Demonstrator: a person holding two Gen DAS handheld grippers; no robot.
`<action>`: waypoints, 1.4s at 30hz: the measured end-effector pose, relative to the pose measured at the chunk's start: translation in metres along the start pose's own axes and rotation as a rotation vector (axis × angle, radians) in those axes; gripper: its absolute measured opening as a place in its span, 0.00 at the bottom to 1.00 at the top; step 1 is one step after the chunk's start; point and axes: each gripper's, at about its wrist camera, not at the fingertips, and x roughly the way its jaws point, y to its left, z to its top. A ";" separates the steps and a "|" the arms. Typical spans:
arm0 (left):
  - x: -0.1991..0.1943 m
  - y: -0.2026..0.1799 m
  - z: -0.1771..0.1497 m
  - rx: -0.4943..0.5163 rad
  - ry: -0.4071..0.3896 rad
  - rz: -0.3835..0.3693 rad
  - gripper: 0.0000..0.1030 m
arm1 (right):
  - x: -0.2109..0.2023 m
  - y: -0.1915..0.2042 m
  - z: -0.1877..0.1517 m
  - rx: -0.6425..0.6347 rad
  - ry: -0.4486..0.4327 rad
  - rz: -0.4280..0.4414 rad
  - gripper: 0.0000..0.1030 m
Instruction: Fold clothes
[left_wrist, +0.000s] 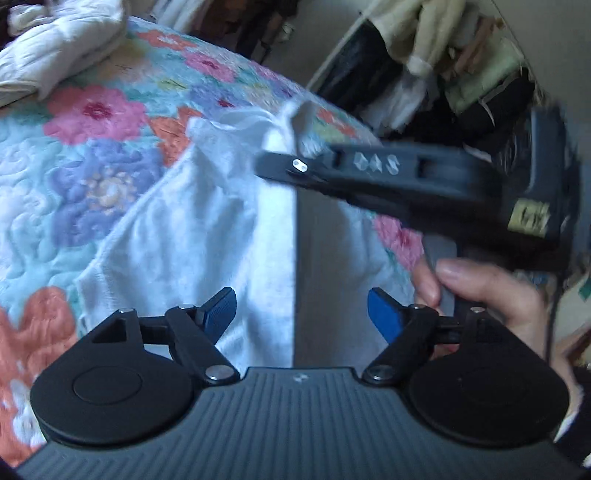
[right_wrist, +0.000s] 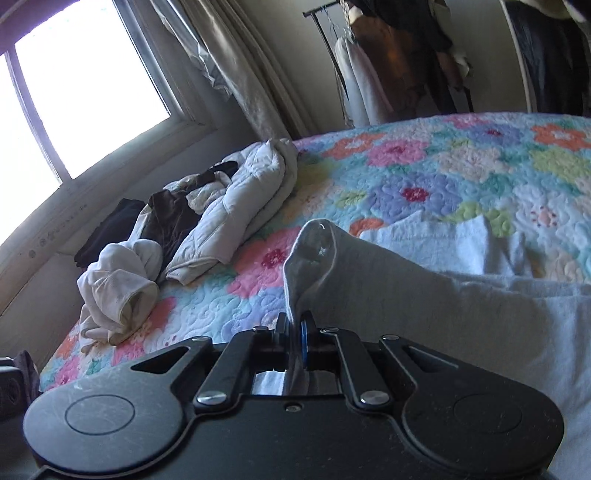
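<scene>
left gripper (left_wrist: 302, 315): blue fingers (left_wrist: 384, 317) spread wide, nothing between the pads, white garment (left_wrist: 192, 229) lies below and ahead of them on the bed

right gripper (right_wrist: 295, 334): fingers clamped tight on an edge of the same white garment (right_wrist: 424, 310); cloth runs up from the pinch to a raised corner (right_wrist: 314, 240), the rest drapes off to the right

in the left wrist view the right gripper (left_wrist: 280, 166) crosses in from the right, tips at a bunched white corner, blurred; a hand (left_wrist: 487, 299) grips its handle just right of the left fingers

garment sits partly spread on the floral quilt (left_wrist: 96, 110), far part crumpled

further up the bed: pile of pale clothes (right_wrist: 122, 295), quilted off-white jacket (right_wrist: 236, 206) beside it, something dark brown (right_wrist: 173, 218) between them, black item (right_wrist: 110, 229) near the wall

beyond that: window (right_wrist: 85, 92) with curtain (right_wrist: 243, 74) on the left, hanging clothes on a rail (right_wrist: 369, 74) at the back, more clothes stacked at top right of the left wrist view
</scene>
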 end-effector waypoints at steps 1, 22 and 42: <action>0.010 -0.003 0.001 0.021 0.040 0.022 0.71 | 0.003 0.003 0.000 -0.007 0.011 0.004 0.08; -0.010 -0.008 0.023 0.089 -0.069 0.455 0.08 | -0.129 -0.108 -0.045 0.194 0.192 -0.395 0.54; -0.049 0.081 0.001 -0.361 0.064 0.360 0.52 | -0.110 -0.153 -0.077 0.374 0.304 -0.327 0.61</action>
